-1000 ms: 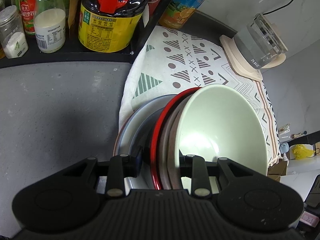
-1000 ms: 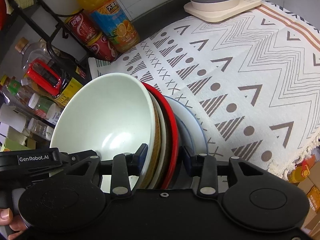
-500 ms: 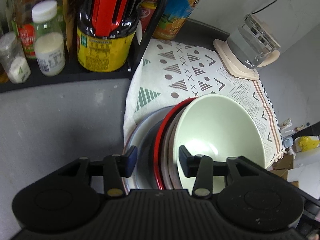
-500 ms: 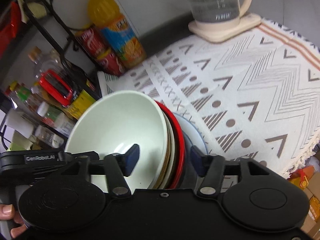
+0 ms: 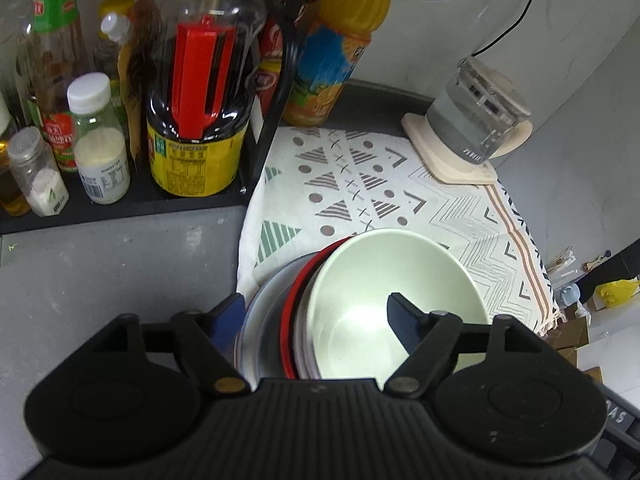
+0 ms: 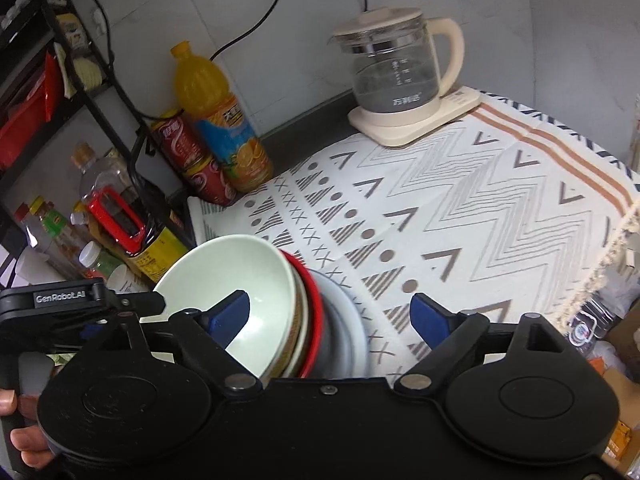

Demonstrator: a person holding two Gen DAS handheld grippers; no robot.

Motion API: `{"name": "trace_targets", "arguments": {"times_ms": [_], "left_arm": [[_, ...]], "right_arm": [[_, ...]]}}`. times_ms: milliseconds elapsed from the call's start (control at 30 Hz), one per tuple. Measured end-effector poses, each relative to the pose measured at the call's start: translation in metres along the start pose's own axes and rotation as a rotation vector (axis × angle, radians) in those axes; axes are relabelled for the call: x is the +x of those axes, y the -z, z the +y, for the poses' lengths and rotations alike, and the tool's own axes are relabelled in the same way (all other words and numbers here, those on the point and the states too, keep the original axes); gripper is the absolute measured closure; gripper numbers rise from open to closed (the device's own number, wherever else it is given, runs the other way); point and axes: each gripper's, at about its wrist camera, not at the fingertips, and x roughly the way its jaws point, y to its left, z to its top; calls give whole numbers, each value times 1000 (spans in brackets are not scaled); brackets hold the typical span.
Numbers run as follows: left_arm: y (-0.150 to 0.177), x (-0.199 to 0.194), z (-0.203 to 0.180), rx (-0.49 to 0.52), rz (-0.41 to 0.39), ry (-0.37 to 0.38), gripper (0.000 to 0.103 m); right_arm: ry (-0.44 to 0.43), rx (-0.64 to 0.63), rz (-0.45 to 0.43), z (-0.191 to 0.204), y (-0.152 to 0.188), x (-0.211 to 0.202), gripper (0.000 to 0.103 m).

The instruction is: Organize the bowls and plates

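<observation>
A stack of dishes stands on the corner of the patterned cloth [image 5: 360, 184]. A pale green bowl [image 5: 384, 280] is on top, a red-rimmed bowl [image 5: 286, 332] lies under it, and a grey-white plate [image 5: 256, 320] is at the bottom. My left gripper [image 5: 316, 312] hovers above the stack's near rim. Its jaws are opening, and the rims lie between them untouched. In the right wrist view the green bowl [image 6: 228, 276], red rim [image 6: 316, 300] and plate [image 6: 348, 320] sit below my right gripper [image 6: 330, 312]. Its jaws are also opening, clear of the dishes.
A black rack with sauce bottles [image 5: 196, 120] and an orange juice bottle [image 5: 336, 60] borders the cloth at the back left. A glass kettle [image 6: 396, 76] stands on its base at the far side. Bare grey counter [image 5: 120, 264] lies to the left. The fringed cloth edge [image 6: 616, 240] overhangs on the right.
Both grippers' jaws have spread off the stack's rims, and both have lifted and drawn back. The stack stays on the cloth.
</observation>
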Motion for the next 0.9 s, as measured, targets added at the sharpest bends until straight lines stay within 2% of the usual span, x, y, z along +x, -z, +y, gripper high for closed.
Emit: {"name": "trace_targets", "arguments": {"times_ms": [200,467,567,767,900], "left_arm": [[2,-15,-17,38,-35,-8,25],[23,-51,-48,116,-115,-6,21],[35,-63,-59,115,-110,2,21],[68,-87,-87,166,-135,12,19],[90,-102,-100,192,-148,26,16]], "right_arm": [[-5,2,-83,-15,-7,-38,0],[55,1,-146,-55,10,-88,0],[90,0,-163,-66,19,-107,0],[89,40,-204,-87,39,-145,0],[121,24,-211,-95,52,-162,0]]}}
